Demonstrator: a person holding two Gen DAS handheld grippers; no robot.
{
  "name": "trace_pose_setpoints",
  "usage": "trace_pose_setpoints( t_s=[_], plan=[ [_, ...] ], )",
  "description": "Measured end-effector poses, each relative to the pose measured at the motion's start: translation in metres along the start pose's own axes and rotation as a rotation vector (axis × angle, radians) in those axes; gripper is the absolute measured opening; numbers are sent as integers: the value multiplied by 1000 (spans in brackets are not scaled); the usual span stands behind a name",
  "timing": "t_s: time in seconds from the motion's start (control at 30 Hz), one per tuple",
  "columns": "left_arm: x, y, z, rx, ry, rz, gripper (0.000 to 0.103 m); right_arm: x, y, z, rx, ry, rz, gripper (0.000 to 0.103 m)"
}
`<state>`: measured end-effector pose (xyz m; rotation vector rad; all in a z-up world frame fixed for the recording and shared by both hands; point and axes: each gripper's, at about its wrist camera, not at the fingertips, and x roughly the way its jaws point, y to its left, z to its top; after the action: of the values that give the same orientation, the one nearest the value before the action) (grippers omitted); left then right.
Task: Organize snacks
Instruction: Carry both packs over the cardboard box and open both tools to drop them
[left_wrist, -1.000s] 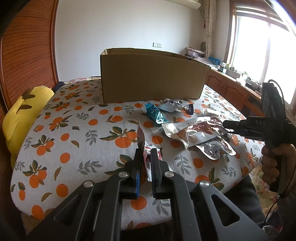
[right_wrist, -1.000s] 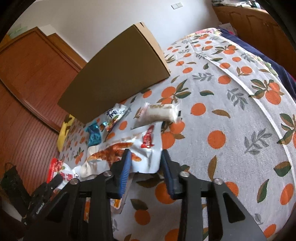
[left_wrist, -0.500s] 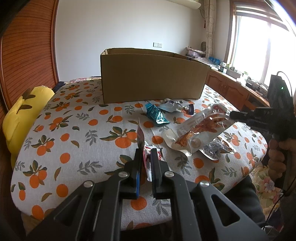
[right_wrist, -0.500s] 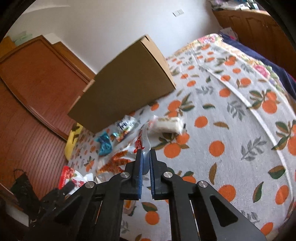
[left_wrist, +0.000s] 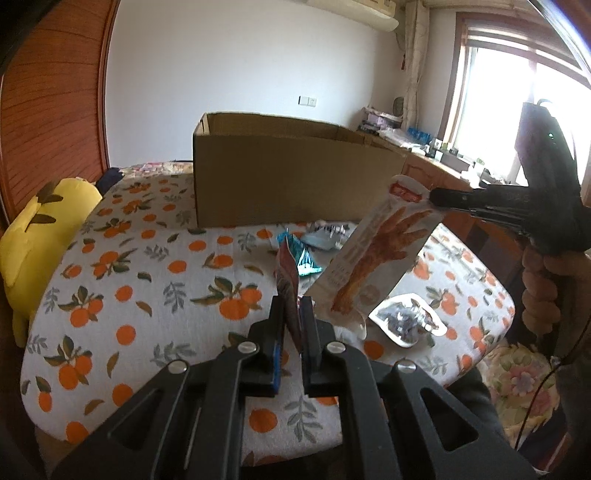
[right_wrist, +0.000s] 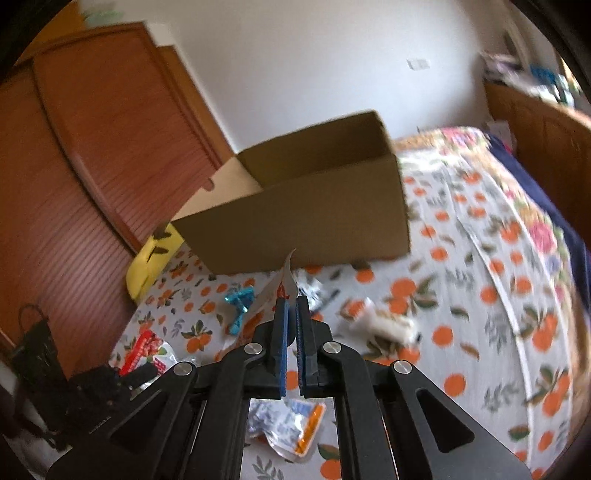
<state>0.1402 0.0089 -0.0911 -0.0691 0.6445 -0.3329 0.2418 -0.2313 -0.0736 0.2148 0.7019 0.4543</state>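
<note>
Pouch (left_wrist: 373, 258) hangs steeply from right gripper (right_wrist: 291, 310), top up.

A bed (left_wrist: 155, 280) covered by a white sheet printed with oranges and leaves carries everything. The cardboard box (left_wrist: 295, 181) stands on it toward 12 o'clock, open at the top. Just before the box lie loose packets — a teal wrapper (left_wrist: 304, 260) and a silvery-blue one (left_wrist: 327, 236) near the centre, a clear pouch (left_wrist: 408, 321) at about 4 o'clock. A yellow pillow (left_wrist: 40, 229) rests against the bed's edge at 9 o'clock. In the right wrist view, a white wrapped bar (right_wrist: 388, 326) lies at 3 o'clock of the teal wrapper.
</note>
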Motion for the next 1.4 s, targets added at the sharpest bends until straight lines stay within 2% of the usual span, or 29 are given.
trace_pose_setpoints(
  t_s=[0.37,0.57,0.9,1.17,1.4],
  plan=[
    [-15,3,28,23,-70,17,4,1,33,33,-164,-5,-34,0],
    [-17,0,39,41,-79,-16,4,2,53,43,-284,-6,-94,0],
    [-22,-5,75,100,-137,-9,4,-1,77,55,-452,8,-176,0],
    [-17,-5,114,128,-188,-10,4,-17,89,82,-522,-29,-213,0],
    [-5,-2,155,151,-241,-10,4,-36,100,124,-568,-120,-258,0]
  ],
)
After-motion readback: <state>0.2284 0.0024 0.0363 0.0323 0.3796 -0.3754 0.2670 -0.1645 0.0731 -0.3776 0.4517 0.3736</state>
